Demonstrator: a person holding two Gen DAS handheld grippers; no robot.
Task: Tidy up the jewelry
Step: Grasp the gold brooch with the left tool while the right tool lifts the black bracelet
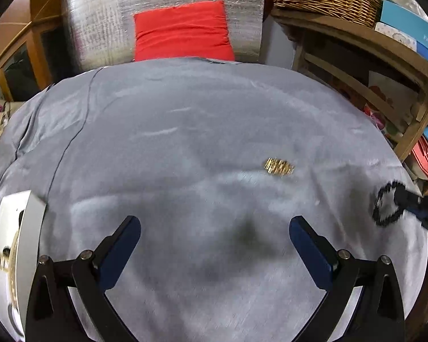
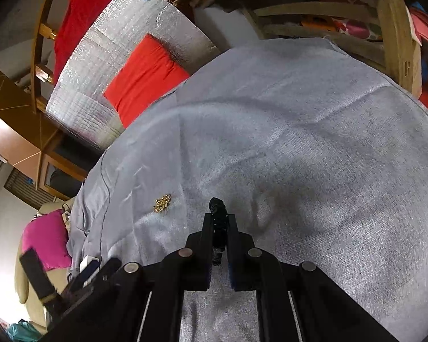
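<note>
So there's two bits of jewelry here. A small gold piece (image 1: 279, 166), looks like a bunched-up cluster of little links, lies flat on the grey cloth, right of centre in the left wrist view and left of centre in the right wrist one. The other is a black beaded bracelet (image 2: 217, 222), a closed loop, pinched between the right gripper's jaws, its end poking out past the tips above the cloth, well apart from the gold one.
</note>
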